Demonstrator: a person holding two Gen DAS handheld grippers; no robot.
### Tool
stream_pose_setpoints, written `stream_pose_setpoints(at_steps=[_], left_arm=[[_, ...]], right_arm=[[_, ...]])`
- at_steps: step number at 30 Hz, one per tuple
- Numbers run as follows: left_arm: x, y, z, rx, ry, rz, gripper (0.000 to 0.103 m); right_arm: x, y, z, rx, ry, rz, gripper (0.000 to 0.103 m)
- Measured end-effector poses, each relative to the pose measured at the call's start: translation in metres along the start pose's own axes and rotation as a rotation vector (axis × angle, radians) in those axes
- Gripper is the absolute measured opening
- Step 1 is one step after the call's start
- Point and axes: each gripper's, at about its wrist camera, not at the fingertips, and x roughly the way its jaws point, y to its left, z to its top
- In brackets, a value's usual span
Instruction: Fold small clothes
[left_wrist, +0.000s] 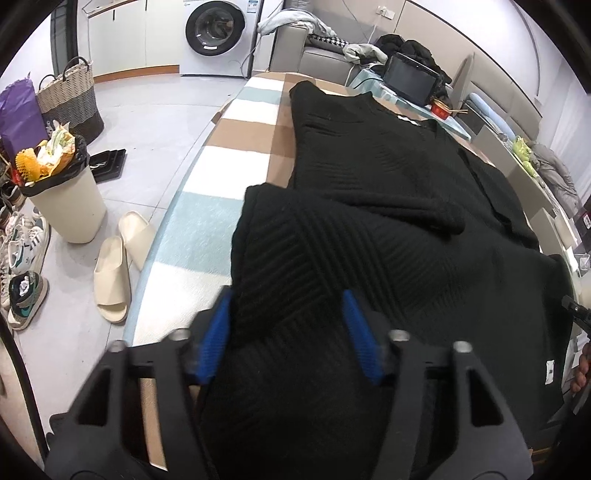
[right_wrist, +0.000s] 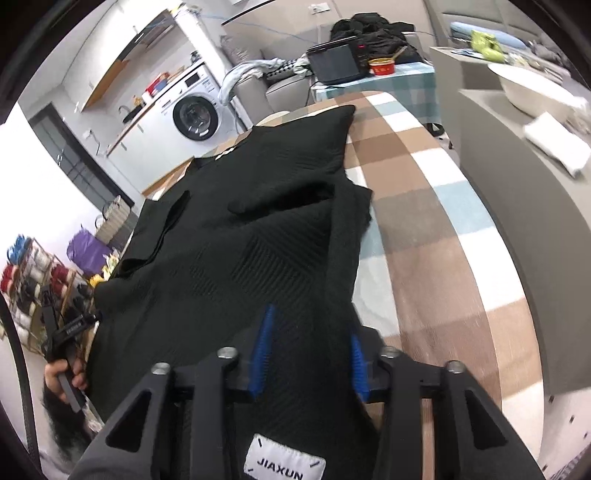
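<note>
Checked cloth (left_wrist: 221, 147) covers our worktop, where the black knit sweater (left_wrist: 388, 177) lies spread. From our left wrist, the left claw (left_wrist: 286, 332) stands partly open, blue pads (left_wrist: 218, 332) flanking a raised fold of sweater. From our right wrist, the right claw (right_wrist: 310, 350) stands narrow around the sweater's near hem; we cannot tell whether it grips.

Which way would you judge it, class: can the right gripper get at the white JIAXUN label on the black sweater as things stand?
Probably yes: the JIAXUN label lies uncovered on the black sweater right beneath the right gripper, with nothing between them, though it sits behind the fingertips, so pulling back seems needed.
</note>
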Motion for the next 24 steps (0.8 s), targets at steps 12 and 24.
stream_pose_setpoints(at_steps=[12,24], left_arm=[[-0.009,0.005,0.0,-0.01,-0.056,-0.027,0.009],[-0.018,0.015,-0.013,-0.056,-0.031,-0.021,0.031]], right_arm=[[-0.027,-0.012,0.016,0.039,-0.17,-0.077,0.004],[-0.019,-0.025,0.021,0.081,-0.108,-0.035,0.02]])
